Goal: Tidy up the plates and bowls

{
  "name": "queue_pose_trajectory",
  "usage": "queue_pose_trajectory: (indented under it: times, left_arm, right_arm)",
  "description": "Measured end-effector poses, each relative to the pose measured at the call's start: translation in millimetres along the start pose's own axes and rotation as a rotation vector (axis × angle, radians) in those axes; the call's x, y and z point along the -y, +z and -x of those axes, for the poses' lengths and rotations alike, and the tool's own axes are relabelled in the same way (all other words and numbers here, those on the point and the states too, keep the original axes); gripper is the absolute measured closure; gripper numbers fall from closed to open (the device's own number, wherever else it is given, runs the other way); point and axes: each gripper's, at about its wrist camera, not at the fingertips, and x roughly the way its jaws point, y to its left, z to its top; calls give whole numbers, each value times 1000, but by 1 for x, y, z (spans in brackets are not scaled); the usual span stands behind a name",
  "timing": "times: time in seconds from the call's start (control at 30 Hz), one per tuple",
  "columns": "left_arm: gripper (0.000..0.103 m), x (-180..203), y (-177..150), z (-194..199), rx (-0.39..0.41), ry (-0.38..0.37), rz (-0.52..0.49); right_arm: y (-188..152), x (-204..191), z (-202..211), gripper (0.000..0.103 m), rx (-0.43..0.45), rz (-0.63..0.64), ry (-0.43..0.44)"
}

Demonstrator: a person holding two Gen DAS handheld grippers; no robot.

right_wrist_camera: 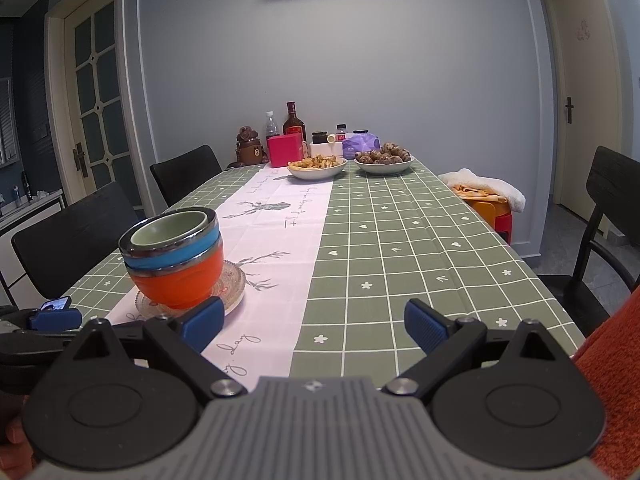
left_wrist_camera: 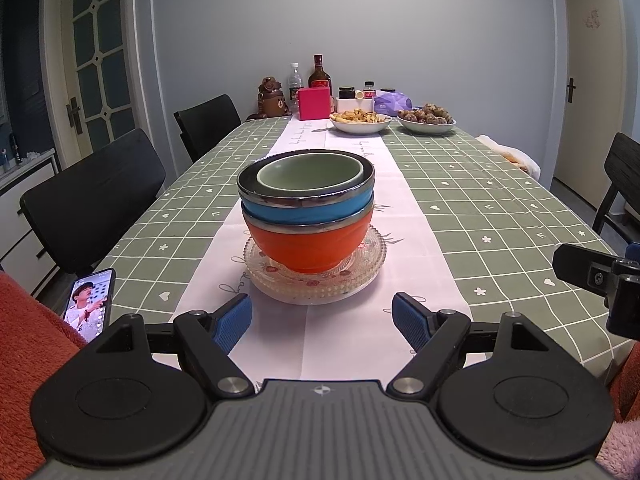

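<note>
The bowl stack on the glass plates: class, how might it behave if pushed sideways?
The bowl stack looks top-heavy on a narrow foot, so it may tip. The glass plates look smooth, so it could slide instead. The nested bowls may shift.

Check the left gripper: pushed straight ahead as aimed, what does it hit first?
Most likely the glass plates under the bowl stack: they sit dead ahead between the open left gripper fingers, orange bowl just behind. Height above the table is unclear.
</note>
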Motion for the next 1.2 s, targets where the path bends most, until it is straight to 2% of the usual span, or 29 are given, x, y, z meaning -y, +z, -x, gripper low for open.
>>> queue_pose_trajectory:
  times: [1.2]
  left_arm:
    - [10,1,-1,0,-1,3,9]
  right_arm:
    - [-1,-1,0,8,-3,-3,3]
